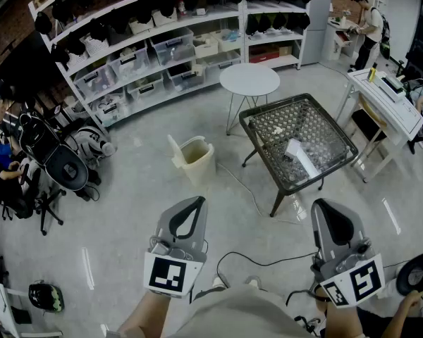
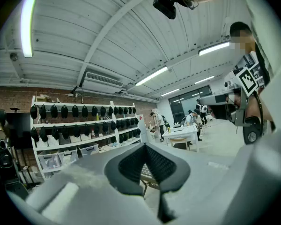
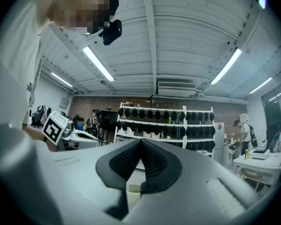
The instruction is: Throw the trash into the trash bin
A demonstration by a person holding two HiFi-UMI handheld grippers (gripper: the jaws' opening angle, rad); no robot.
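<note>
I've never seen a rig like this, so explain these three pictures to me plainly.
There is no robot: a person holds two two-jaw grippers. The head view looks down from their head at the left gripper and right gripper. The other two pictures come from cameras riding on each gripper, looking along its jaws; both pairs are shut, holding nothing. White trash lies on the dark mesh table; a beige trash bin stands on the floor to its left.

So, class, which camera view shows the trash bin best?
The head view: the whole beige trash bin stands on the floor beside the mesh table. The right gripper view shows only a pale sliver past its claw, perhaps the bin; the left shows none.
</note>
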